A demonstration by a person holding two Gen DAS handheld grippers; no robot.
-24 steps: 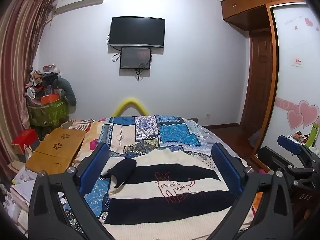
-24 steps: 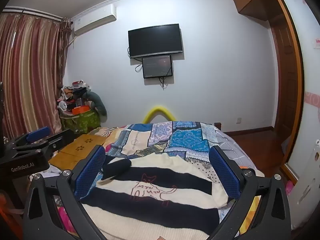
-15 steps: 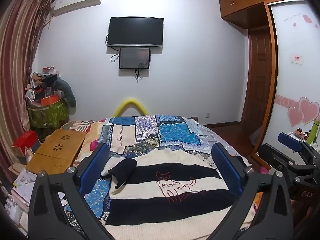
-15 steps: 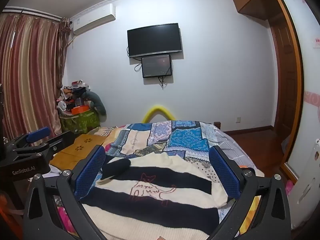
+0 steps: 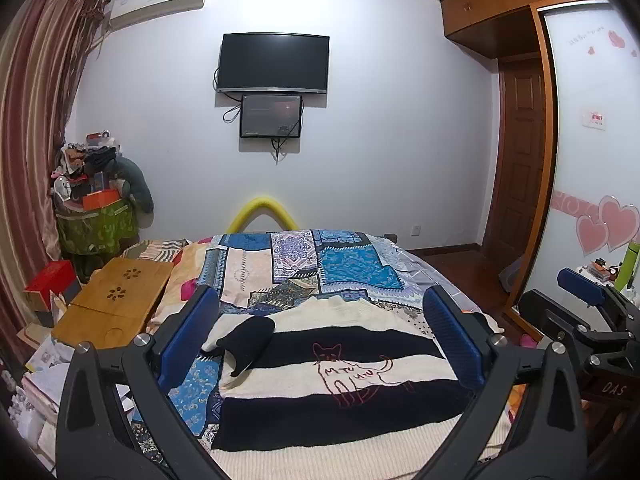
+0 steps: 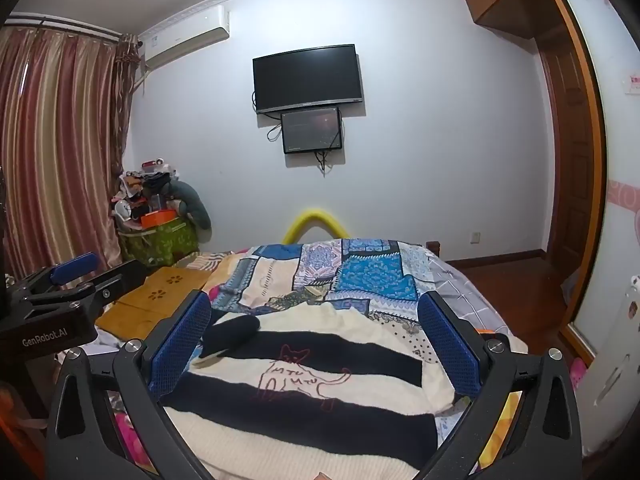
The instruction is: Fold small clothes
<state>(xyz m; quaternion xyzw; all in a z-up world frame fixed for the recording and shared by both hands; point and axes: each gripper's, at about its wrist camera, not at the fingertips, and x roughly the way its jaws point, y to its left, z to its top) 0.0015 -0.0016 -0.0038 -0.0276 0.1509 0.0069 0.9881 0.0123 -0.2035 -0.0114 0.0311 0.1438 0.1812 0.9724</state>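
Observation:
A cream and black striped sweater (image 5: 340,376) (image 6: 304,384) with a red cat outline lies flat on the bed, one black-cuffed sleeve (image 5: 248,340) (image 6: 232,330) folded over its left side. My left gripper (image 5: 320,340) hovers above and in front of it, open, nothing between its blue pads. My right gripper (image 6: 314,344) hovers likewise, open and empty. Each gripper shows at the edge of the other's view: the right one (image 5: 584,292), the left one (image 6: 72,272).
A patchwork quilt (image 5: 304,264) covers the bed beyond the sweater. A wooden lap desk (image 5: 116,304) and papers lie to the left, a green bin of clutter (image 5: 96,224) beyond. A wardrobe (image 5: 592,160) and door stand on the right.

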